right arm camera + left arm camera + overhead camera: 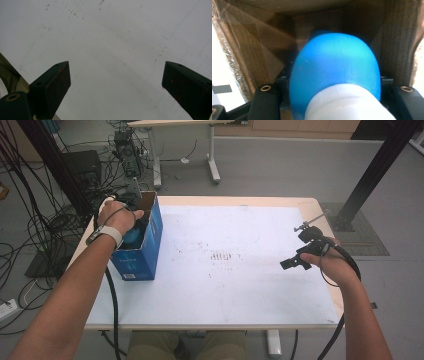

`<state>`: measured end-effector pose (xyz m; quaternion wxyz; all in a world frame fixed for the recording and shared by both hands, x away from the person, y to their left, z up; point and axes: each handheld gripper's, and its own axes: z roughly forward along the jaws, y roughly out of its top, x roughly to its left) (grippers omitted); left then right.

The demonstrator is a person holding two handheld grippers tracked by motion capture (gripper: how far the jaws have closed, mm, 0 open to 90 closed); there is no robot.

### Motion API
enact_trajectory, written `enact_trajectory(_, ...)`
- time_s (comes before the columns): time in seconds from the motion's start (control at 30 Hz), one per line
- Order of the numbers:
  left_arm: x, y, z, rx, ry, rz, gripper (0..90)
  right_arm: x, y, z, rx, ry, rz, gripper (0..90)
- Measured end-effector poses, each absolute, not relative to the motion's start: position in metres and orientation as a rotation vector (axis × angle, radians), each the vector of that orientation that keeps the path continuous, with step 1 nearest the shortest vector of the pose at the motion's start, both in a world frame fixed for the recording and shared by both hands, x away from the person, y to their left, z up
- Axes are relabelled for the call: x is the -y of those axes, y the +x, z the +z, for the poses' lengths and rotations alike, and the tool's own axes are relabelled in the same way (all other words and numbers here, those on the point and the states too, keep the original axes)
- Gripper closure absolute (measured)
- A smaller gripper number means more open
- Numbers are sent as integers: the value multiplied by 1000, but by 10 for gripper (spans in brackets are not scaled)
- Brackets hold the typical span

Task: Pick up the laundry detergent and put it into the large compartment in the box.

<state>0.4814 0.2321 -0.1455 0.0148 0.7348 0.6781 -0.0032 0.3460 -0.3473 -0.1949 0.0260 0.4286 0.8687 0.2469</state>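
Observation:
A blue cardboard box (pixel 150 245) stands open-topped at the table's left edge. My left gripper (pixel 138 224) reaches down into it, mostly hidden by the hand. In the left gripper view, a rounded blue object (pixel 337 70) with a white ribbed end (pixel 344 102) sits between the black jaws and hides their tips. The brown inner walls of the box (pixel 259 45) surround it. The same blue object (pixel 131 236) shows inside the box in the high view. My right gripper (pixel 292 263) hovers over the right part of the white table top (pixel 225 285). Its jaws (pixel 115 85) stand wide apart with nothing between them.
The white table top (pixel 112 37) carries small reddish specks (pixel 220 256) near its middle. Cables and a dark equipment stand (pixel 75 175) crowd the floor at the left. Another table's legs (pixel 212 165) stand behind, and a black post (pixel 370 175) rises at the right.

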Motion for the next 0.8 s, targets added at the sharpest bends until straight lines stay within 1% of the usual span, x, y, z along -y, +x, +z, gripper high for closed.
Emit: enact_trajectory(0.8,-235,480,-146,-2106,2279,-11,374,345,347,-193,-2687,1322,756,83)
